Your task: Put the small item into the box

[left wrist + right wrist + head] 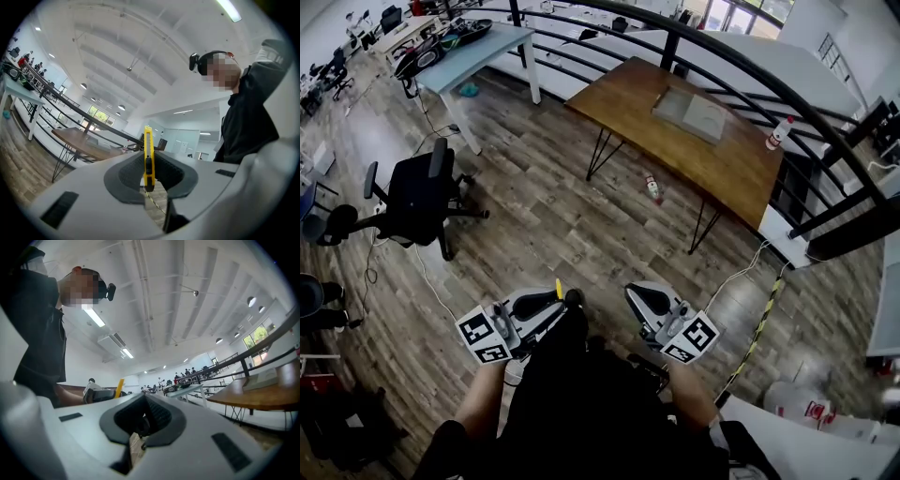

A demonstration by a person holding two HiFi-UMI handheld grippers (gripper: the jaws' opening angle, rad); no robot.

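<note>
Cutter point(147, 152), slim yellow plastic, clamped between left gripper's point(148, 164) ribbed grey pads point(126, 176)

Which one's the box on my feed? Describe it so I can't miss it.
In the head view, find the brown wooden table on thin black legs, ahead and right. The box lies on its top near the middle. It is flat, pale grey-green and rectangular, unlike the upright white bottle with a red cap at the table's right end.
</note>
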